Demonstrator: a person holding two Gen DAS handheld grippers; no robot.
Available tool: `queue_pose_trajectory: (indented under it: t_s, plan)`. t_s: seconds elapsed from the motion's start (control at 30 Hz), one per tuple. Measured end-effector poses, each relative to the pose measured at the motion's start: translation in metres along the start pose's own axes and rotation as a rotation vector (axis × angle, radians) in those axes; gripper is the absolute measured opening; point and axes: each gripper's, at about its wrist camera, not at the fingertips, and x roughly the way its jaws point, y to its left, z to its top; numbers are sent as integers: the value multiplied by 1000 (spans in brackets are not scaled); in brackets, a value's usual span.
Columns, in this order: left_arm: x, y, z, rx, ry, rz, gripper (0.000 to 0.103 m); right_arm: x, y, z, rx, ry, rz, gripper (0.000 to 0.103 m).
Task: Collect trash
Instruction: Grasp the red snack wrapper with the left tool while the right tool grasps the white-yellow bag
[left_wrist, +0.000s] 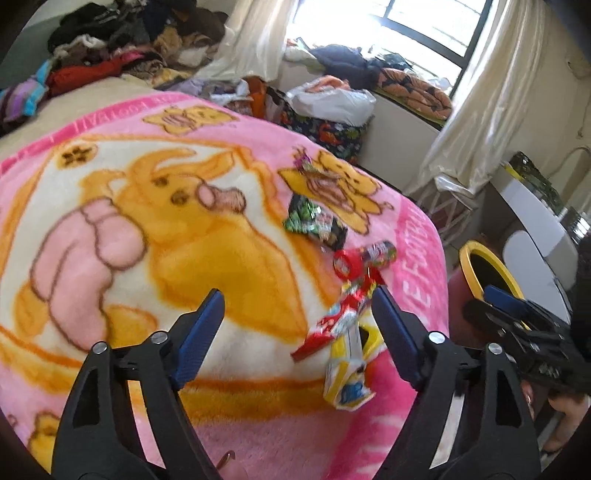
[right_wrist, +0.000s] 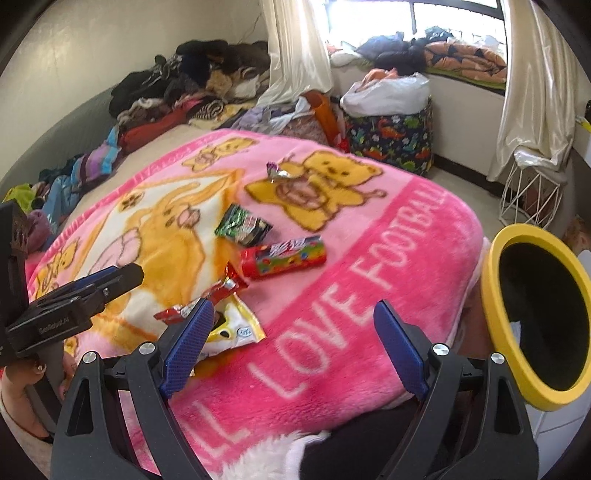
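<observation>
Two black hand-held grippers with blue pads hang over the bed: the left hand-held gripper (left_wrist: 297, 325) gapes, nothing between its fingers, and the right hand-held gripper (right_wrist: 293, 325) is spread just as wide and bare. Beyond them I count five bits of trash on the pink plush cartoon blanket (right_wrist: 369, 221): a yellow-and-white snack bag (right_wrist: 236, 328), a red foil wrapper (right_wrist: 207, 299), a red cylindrical candy tube (right_wrist: 284, 254) lying with its long axis running left to right, a green-and-black foil packet (right_wrist: 242, 227), and a small crumpled purple wrapper (right_wrist: 275, 171). One yellow-rimmed round bin (right_wrist: 495, 295) stands at the bed's right edge. Heaped clothes line the far wall; cream curtains frame one window
</observation>
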Motion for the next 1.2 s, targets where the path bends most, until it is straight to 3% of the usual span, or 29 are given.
queue_pose_trajectory:
  t_s: [0.2, 0.5, 0.67, 0.73, 0.93, 1.2]
  plan:
    - [10, 4, -14, 81, 65, -32, 62, 17, 4, -1, -4, 51, 7, 80]
    - [37, 6, -20, 85, 160, -112, 53, 38, 0, -3, 23, 132, 30, 75]
    - [51, 1, -19, 100, 196, -152, 34, 46, -2, -4, 38, 164, 50, 73]
    - [54, -2, -20, 109, 209, -168, 15, 50, 0, -5, 40, 178, 66, 72]
    - [56, 0, -21, 100, 207, -145, 8, 67, 6, -3, 66, 227, 122, 70]
    - [49, 12, -16, 41, 174, -117, 8, 95, 13, -6, 121, 281, 160, 68]
